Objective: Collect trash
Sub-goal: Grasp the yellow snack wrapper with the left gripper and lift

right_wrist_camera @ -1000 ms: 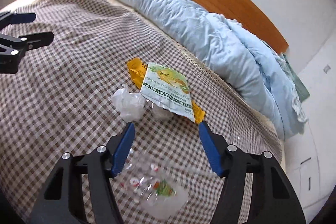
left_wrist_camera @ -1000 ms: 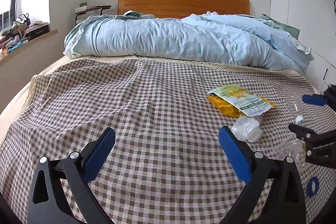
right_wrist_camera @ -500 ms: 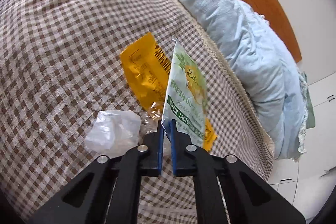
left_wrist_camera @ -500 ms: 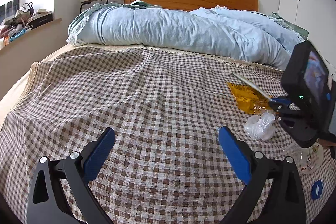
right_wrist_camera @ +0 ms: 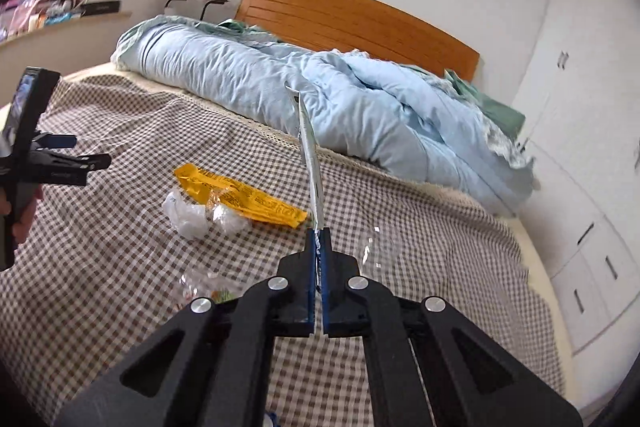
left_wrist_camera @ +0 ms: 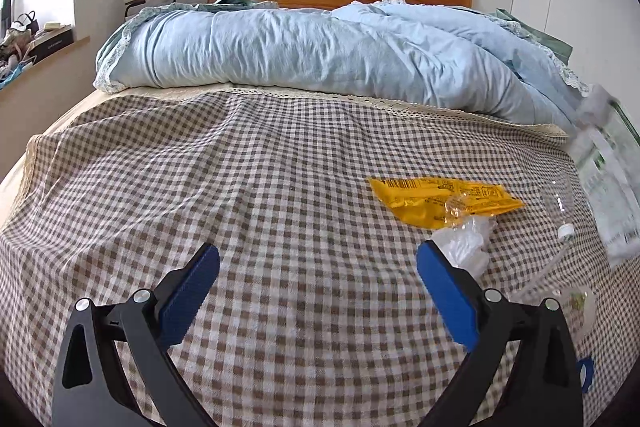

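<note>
right hand-held gripper (right_wrist_camera: 319, 247) clamps the green pouch (right_wrist_camera: 310, 163) upright; left hand-held gripper (left_wrist_camera: 318, 281) gapes wide

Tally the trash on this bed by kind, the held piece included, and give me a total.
wrappers: 2, the yellow wrapper and the green-and-white pouch pinched in the right gripper
plastic wads: 2
clear bottle: 1
crushed clear pack: 1, blurred
Total: 6
</note>
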